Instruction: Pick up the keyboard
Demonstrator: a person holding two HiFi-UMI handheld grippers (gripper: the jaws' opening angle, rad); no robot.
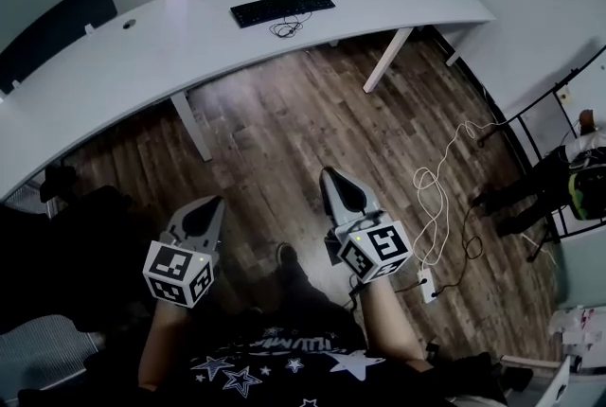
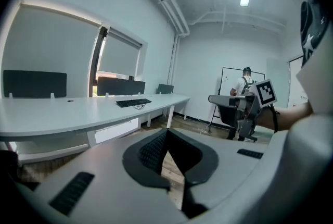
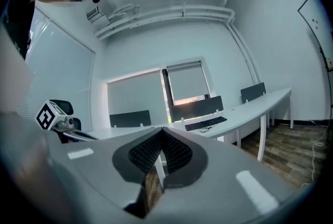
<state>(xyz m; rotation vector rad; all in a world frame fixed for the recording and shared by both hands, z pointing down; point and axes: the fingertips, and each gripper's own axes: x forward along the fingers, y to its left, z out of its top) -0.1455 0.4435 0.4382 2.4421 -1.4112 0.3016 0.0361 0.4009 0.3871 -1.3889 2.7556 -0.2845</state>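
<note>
While the keyboard [image 1: 282, 8] is lying on the desk [image 1: 142, 55], the left gripper [image 1: 212, 205] and the right gripper [image 1: 329, 175] are hanging well short of it, jaws closed, empty.

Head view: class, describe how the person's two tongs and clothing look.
The left tongs and right tongs are light grey, wedge-shaped shells with dark ribbed pads, tapering to a point. Each carries a white cube printed with black square markers. The person wears a black top with white stars.

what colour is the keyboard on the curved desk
The flat rectangular keyboard is black, clearest in the head view.
</note>
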